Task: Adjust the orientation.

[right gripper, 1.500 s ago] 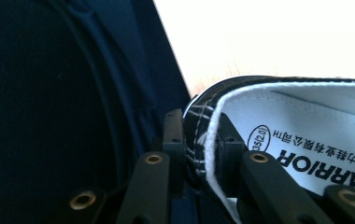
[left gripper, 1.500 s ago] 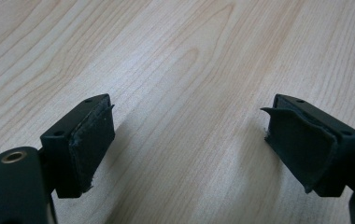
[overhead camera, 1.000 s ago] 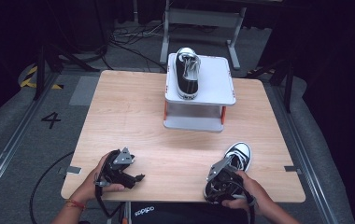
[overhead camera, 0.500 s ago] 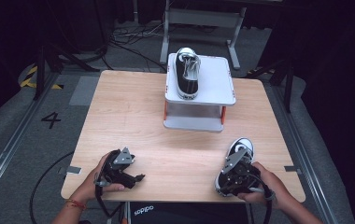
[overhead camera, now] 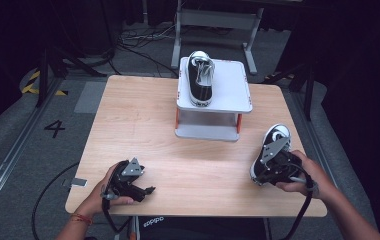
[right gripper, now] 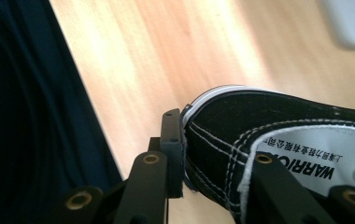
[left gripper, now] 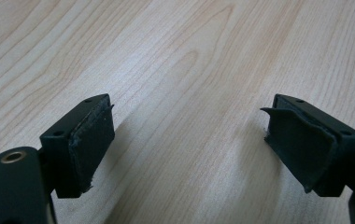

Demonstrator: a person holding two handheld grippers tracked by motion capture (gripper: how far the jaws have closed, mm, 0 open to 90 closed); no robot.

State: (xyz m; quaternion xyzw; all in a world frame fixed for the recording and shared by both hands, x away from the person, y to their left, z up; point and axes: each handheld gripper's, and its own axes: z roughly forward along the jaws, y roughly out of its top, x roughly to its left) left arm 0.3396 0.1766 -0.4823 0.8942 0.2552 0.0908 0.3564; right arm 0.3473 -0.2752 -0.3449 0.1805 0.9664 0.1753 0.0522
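The right gripper [overhead camera: 273, 162] is pinching the heel wall of a black sneaker [right gripper: 278, 126], one jaw outside, one inside over an insole reading "WARRIOR" beneath small unreadable characters. The person's right hand [overhead camera: 303, 175] is reaching in, right of and nearer than the white stand [overhead camera: 228, 95]. The left gripper [left gripper: 189, 144], jaws wide and empty, is resting low on the wooden table [overhead camera: 143, 115], left of and nearer than the stand. A second sneaker [overhead camera: 200, 77] is sitting atop the stand: two sneakers, two grippers.
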